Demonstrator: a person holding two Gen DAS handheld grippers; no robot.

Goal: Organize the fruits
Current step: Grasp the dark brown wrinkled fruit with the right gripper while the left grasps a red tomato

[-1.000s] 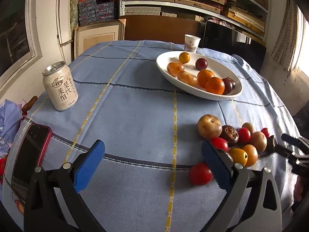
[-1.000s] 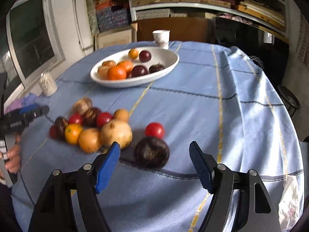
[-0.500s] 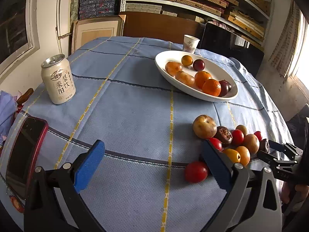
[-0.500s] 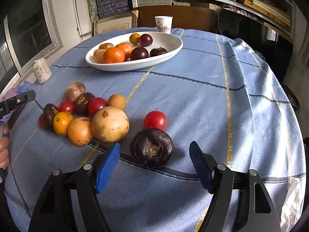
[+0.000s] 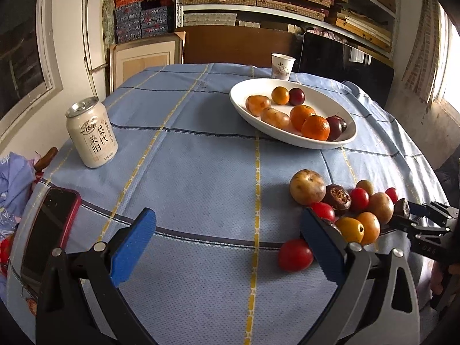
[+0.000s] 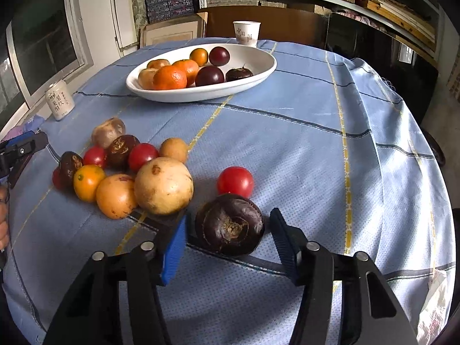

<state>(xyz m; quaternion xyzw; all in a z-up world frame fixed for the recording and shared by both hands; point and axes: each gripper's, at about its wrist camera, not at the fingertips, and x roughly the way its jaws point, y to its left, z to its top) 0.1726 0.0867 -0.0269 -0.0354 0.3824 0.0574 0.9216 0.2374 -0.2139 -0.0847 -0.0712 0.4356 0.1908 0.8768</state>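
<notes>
Right gripper point(image 6: 228, 240): jaws spread, blue pads flanking a dark purple fruit point(image 6: 230, 225) without clear contact; released. The fruit rests on the bench point(image 6: 302, 143), roundish with no marked long axis, its stem scar turned toward the camera.

Left gripper point(image 5: 227, 241): jaws wide apart, holding nothing, low above the blue checked cloth.

Loose fruit pile point(image 6: 123, 166): on the bench just left of the purple fruit. Includes a large pale yellow fruit point(image 6: 163, 185), an orange fruit point(image 6: 116, 196), a small tangerine point(image 6: 87, 182), cherry tomatoes and two dark wrinkled fruits, mostly touching one another.

Single red tomato point(image 6: 235, 181): just behind the purple fruit, apart from the pile.

White oval dish point(image 6: 258, 72): far half of the bench, long axis running left to right, holding oranges and dark plums.

Paper cup point(image 6: 246, 33): behind the dish.

Drink can point(image 5: 92, 135): upright, left side.

Phone point(image 5: 49, 230): red case, at the left edge.
</notes>
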